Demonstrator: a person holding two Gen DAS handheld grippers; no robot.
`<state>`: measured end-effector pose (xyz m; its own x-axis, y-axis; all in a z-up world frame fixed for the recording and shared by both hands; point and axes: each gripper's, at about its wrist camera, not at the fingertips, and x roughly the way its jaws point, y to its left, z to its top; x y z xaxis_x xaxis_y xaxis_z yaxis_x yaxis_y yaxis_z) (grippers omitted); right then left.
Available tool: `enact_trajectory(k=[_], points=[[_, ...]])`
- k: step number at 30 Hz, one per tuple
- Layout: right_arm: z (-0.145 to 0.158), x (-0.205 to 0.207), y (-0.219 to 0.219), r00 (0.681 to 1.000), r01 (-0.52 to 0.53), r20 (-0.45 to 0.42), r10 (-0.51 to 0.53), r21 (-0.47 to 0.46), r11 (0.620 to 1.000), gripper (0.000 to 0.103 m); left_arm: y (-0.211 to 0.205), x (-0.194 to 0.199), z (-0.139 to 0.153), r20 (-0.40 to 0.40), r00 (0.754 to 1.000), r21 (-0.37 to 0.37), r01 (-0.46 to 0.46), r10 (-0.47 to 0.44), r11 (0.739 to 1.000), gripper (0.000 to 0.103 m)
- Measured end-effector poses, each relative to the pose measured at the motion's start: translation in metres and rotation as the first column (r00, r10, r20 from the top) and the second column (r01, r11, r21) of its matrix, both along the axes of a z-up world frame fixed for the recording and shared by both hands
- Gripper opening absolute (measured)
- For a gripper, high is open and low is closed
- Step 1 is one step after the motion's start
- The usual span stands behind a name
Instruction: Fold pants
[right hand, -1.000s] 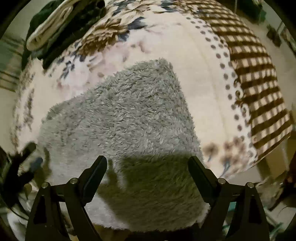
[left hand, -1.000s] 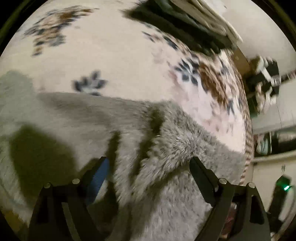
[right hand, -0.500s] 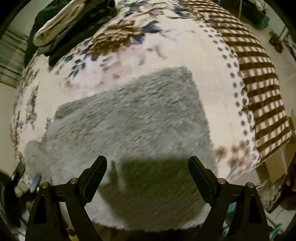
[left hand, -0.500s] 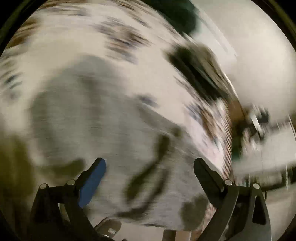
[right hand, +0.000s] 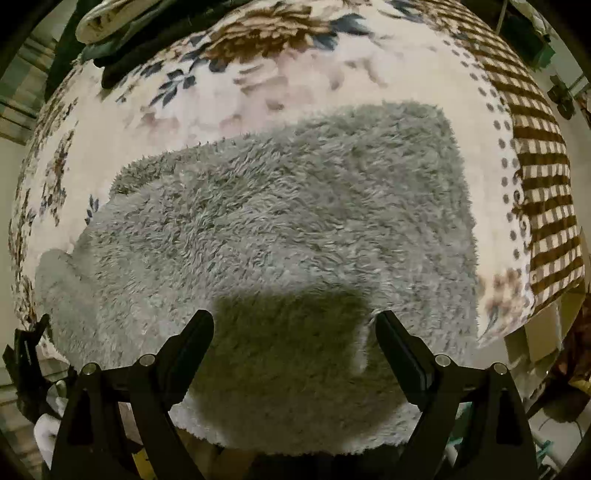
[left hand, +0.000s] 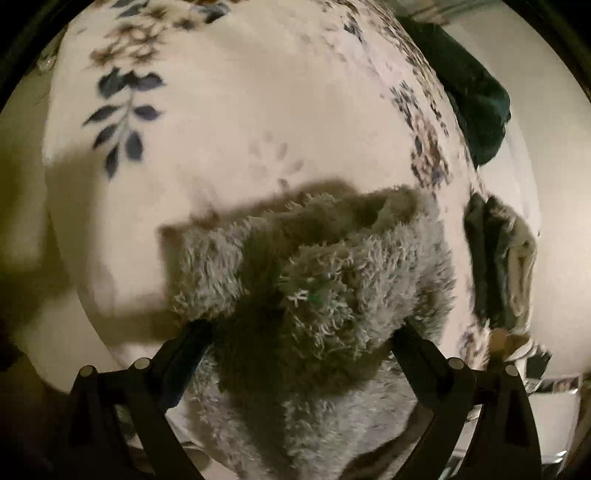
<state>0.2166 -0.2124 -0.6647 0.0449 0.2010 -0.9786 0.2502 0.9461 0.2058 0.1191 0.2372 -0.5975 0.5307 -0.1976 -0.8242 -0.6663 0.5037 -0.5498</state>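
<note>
The pants are grey and fluffy. In the right wrist view they lie spread flat on a floral blanket, with the near edge hanging over the bed's front. My right gripper is open just above that near edge and holds nothing. In the left wrist view one end of the pants is bunched and folded up between the fingers of my left gripper. The jaws stand wide apart around the bunch. I cannot tell if the fingers touch it.
Dark green and white clothes are piled at the far edge of the bed. A brown checked border runs down the blanket's right side. Another pile of folded clothes lies to the right in the left wrist view. Bare blanket stretches beyond the pants.
My left gripper swung quickly and now looks over a bunched end of the pants toward open blanket. My right gripper pulled back a little, so more of the pants shows.
</note>
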Motion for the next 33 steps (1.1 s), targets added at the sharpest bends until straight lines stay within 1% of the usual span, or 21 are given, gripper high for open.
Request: enact_trajectory(k=[1, 3, 4, 6, 7, 9, 11, 12, 13, 15, 16, 18, 19, 20, 21, 24, 27, 29, 30, 31, 33], points=[[-0.001, 0.001, 0.001, 1.000, 0.003, -0.006, -0.003, -0.003, 1.000, 0.091, 0.001, -0.001, 0.002, 0.025, 1.000, 0.005, 0.009, -0.009, 1.000, 0.090], [-0.003, 0.002, 0.004, 1.000, 0.007, -0.011, -0.007, -0.002, 1.000, 0.091, 0.007, -0.011, 0.008, 0.067, 0.998, 0.021, 0.006, -0.007, 1.000, 0.041], [-0.004, 0.002, 0.006, 1.000, 0.008, -0.013, -0.008, -0.003, 1.000, 0.091, 0.012, -0.016, 0.008, 0.069, 0.998, 0.016, -0.002, 0.001, 1.000, 0.019], [-0.007, 0.004, 0.011, 1.000, 0.007, -0.017, -0.007, 0.000, 1.000, 0.091, 0.024, -0.029, 0.003, 0.068, 0.997, -0.002, -0.034, 0.034, 0.999, 0.019], [-0.008, 0.004, 0.013, 1.000, 0.006, -0.018, -0.006, 0.002, 1.000, 0.091, 0.030, -0.035, -0.006, 0.080, 0.996, -0.063, -0.045, 0.050, 0.997, 0.022], [-0.009, 0.006, 0.016, 1.000, 0.003, -0.018, -0.002, 0.007, 1.000, 0.091, 0.032, -0.038, -0.014, 0.106, 0.991, -0.144, -0.069, 0.085, 0.987, 0.028], [-0.010, 0.006, 0.019, 1.000, 0.002, -0.016, -0.001, 0.017, 1.000, 0.091, 0.033, -0.035, -0.016, 0.115, 0.991, -0.164, -0.047, 0.067, 0.985, 0.057], [-0.012, 0.010, 0.025, 1.000, 0.003, -0.015, -0.003, 0.021, 1.000, 0.091, 0.032, -0.030, -0.014, 0.141, 0.988, -0.175, -0.033, 0.059, 0.984, 0.067], [-0.012, 0.010, 0.027, 1.000, 0.004, -0.014, -0.004, 0.025, 1.000, 0.091, 0.031, -0.025, -0.013, 0.178, 0.982, -0.194, -0.020, 0.056, 0.981, 0.084], [-0.012, 0.011, 0.030, 1.000, 0.002, -0.014, -0.002, 0.025, 1.000, 0.091, 0.030, -0.016, -0.014, 0.191, 0.980, -0.210, -0.016, 0.057, 0.977, 0.084], [-0.013, 0.011, 0.030, 1.000, 0.000, -0.015, 0.000, 0.023, 1.000, 0.091, 0.031, -0.014, -0.016, 0.189, 0.980, -0.210, -0.020, 0.061, 0.977, 0.082], [-0.016, 0.013, 0.033, 1.000, 0.006, -0.019, -0.005, 0.027, 1.000, 0.091, 0.030, -0.014, -0.013, 0.223, 0.971, -0.197, -0.036, 0.081, 0.980, 0.080], [-0.017, 0.012, 0.032, 1.000, 0.010, -0.020, -0.009, 0.031, 0.999, 0.091, 0.029, -0.016, -0.009, 0.239, 0.968, -0.177, -0.036, 0.078, 0.983, 0.049], [-0.017, 0.012, 0.032, 1.000, 0.015, -0.020, -0.014, 0.036, 0.999, 0.091, 0.027, -0.020, -0.006, 0.253, 0.965, -0.159, -0.023, 0.064, 0.987, 0.012], [-0.018, 0.013, 0.031, 1.000, 0.020, -0.018, -0.019, 0.041, 0.999, 0.091, 0.025, -0.020, -0.002, 0.258, 0.965, -0.134, -0.010, 0.044, 0.991, 0.013], [-0.016, 0.011, 0.025, 1.000, 0.027, -0.004, -0.027, 0.060, 0.998, 0.091, 0.016, -0.021, 0.023, 0.321, 0.947, -0.033, 0.025, -0.013, 0.999, 0.012], [-0.013, 0.006, 0.017, 1.000, 0.026, 0.012, -0.027, 0.077, 0.997, 0.091, -0.005, -0.021, 0.065, 0.389, 0.918, 0.045, 0.067, -0.080, 0.997, 0.012], [-0.010, 0.001, 0.009, 0.999, 0.031, 0.025, -0.034, 0.090, 0.995, 0.091, -0.023, -0.020, 0.094, 0.433, 0.892, 0.080, 0.104, -0.129, 0.991, 0.012], [-0.009, -0.001, 0.004, 0.999, 0.035, 0.029, -0.038, 0.097, 0.995, 0.091, -0.037, -0.019, 0.113, 0.453, 0.876, 0.113, 0.128, -0.166, 0.985, 0.012], [-0.008, -0.004, -0.002, 0.999, 0.040, 0.029, -0.043, 0.101, 0.994, 0.091, -0.055, -0.021, 0.135, 0.488, 0.848, 0.135, 0.162, -0.208, 0.978, 0.012], [-0.004, -0.010, -0.017, 0.998, 0.057, 0.029, -0.061, 0.115, 0.992, 0.091, -0.092, -0.023, 0.167, 0.526, 0.801, 0.187, 0.219, -0.286, 0.958, 0.012]])
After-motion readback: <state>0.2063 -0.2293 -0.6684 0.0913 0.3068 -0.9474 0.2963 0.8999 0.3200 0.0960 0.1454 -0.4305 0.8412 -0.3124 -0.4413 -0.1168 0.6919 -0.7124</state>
